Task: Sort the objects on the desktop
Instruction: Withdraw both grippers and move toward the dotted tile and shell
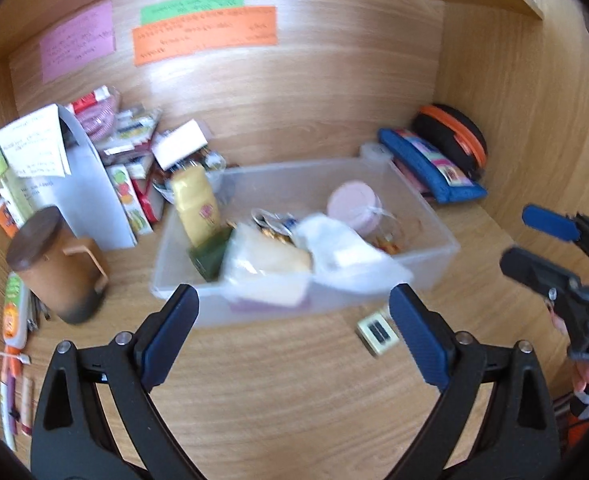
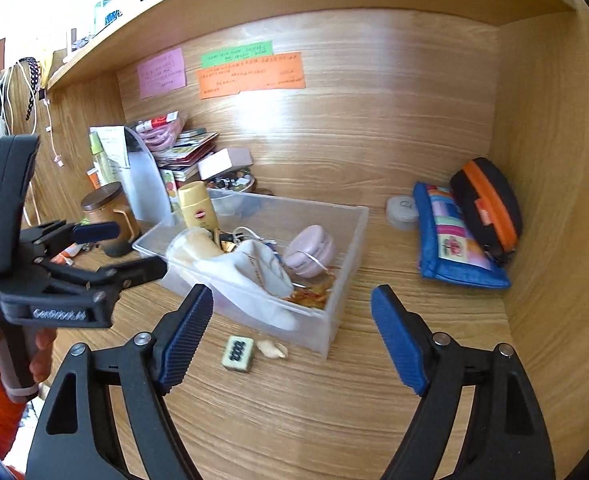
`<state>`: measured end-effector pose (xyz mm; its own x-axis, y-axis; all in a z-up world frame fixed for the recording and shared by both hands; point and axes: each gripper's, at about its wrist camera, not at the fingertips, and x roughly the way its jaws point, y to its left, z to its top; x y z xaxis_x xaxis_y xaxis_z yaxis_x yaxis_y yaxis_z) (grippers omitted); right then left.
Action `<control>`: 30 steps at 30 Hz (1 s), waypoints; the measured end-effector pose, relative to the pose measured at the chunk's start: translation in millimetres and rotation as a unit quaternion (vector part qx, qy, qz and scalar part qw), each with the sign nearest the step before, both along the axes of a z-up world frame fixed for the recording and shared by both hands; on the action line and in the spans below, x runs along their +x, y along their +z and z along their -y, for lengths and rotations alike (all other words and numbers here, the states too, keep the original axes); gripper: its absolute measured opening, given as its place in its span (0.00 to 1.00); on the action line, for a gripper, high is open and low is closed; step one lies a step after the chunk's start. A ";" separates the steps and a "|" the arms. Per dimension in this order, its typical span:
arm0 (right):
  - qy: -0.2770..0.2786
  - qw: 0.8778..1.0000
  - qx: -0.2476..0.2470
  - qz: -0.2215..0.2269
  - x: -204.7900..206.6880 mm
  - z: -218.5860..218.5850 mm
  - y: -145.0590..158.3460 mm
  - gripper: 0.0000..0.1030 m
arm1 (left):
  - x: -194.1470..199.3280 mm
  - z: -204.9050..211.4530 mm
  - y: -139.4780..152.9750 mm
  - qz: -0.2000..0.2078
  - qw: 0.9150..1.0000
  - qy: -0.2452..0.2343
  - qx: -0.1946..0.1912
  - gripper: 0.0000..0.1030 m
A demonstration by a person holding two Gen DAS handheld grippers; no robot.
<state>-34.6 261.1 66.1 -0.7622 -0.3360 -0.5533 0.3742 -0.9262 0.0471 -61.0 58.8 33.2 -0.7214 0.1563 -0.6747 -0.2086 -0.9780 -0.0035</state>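
Note:
A clear plastic bin (image 1: pixel 430 256) (image 2: pixel 346 280) stands on the wooden desk, holding a white cloth (image 2: pixel 254 268), a pink round case (image 2: pixel 310 250), a yellow bottle (image 1: pixel 196 204) and small items. A mahjong tile (image 2: pixel 238 354) (image 1: pixel 376 334) and a small cream shell-like piece (image 2: pixel 271 349) lie on the desk in front of it. My left gripper (image 1: pixel 294 332) is open and empty just before the bin. My right gripper (image 2: pixel 292 340) is open and empty above the tile. Each gripper shows in the other's view, the right one (image 1: pixel 534 244) and the left one (image 2: pixel 130 250).
A brown lidded mug (image 1: pixel 54 264) (image 2: pixel 112 216) stands left of the bin. Boxes, papers and a white file holder (image 1: pixel 90 192) are piled at the back left. A blue pouch (image 2: pixel 454 240) and a black-orange case (image 2: pixel 490 204) lean at the right wall. Pens (image 1: pixel 14 368) lie far left.

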 end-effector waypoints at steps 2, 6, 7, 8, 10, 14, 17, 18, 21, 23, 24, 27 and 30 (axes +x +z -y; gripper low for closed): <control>-0.006 1.000 0.004 0.001 4.0 -4.7 -6.3 0.77 | 2.1 -8.3 -9.8 0.010 1.000 -0.004 -0.005 0.94; -0.009 1.000 0.015 0.015 7.7 -9.3 -23.0 0.76 | 2.6 -25.8 -32.9 0.033 0.999 -0.013 -0.010 0.94; -0.007 1.000 0.018 0.019 8.3 -10.3 -27.1 0.76 | 2.4 -30.6 -38.2 0.037 0.999 -0.015 -0.012 0.94; -0.006 1.000 0.020 0.023 8.3 -10.9 -30.8 0.76 | 1.9 -36.6 -44.2 0.041 0.999 -0.019 -0.015 0.94; -0.006 0.999 0.021 0.030 8.3 -13.4 -38.4 0.75 | 0.8 -44.4 -51.8 0.045 0.999 -0.021 -0.021 0.94; -0.002 0.999 0.019 0.046 5.6 -18.8 -48.7 0.70 | -9.2 -58.5 -65.7 0.064 0.997 -0.032 -0.021 0.85; 0.005 0.998 0.011 0.062 1.0 -20.7 -54.8 0.64 | -18.3 -64.9 -75.2 0.085 0.995 -0.037 -0.021 0.65; 0.008 0.998 0.008 0.068 -1.1 -21.1 -57.5 0.63 | -21.0 -66.2 -77.8 0.092 0.995 -0.040 -0.020 0.58; 0.020 0.997 0.004 0.080 -4.8 -19.6 -63.0 0.53 | -25.6 -64.1 -84.3 0.102 0.994 -0.041 -0.015 0.52; 0.032 0.995 -0.002 0.096 -8.5 -16.8 -68.7 0.46 | -25.7 -63.4 -84.2 0.099 0.994 -0.040 -0.019 0.50; 0.038 0.994 -0.004 0.104 -10.8 -14.7 -72.0 0.45 | -25.9 -61.9 -84.0 0.100 0.994 -0.040 -0.017 0.48; 0.047 0.992 0.000 0.119 -16.1 -6.5 -80.0 0.41 | -25.2 -54.0 -83.0 0.101 0.994 -0.042 -0.012 0.42; 0.055 0.990 0.008 0.131 -22.9 5.2 -86.9 0.40 | -21.6 -38.8 -82.7 0.103 0.994 -0.039 -0.007 0.42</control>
<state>-57.5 255.9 -20.8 -0.5506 -0.3990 -0.7333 0.4493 -0.8820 0.1425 -82.6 97.6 -49.5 -0.5544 0.1957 -0.8089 -0.2806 -0.9590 -0.0397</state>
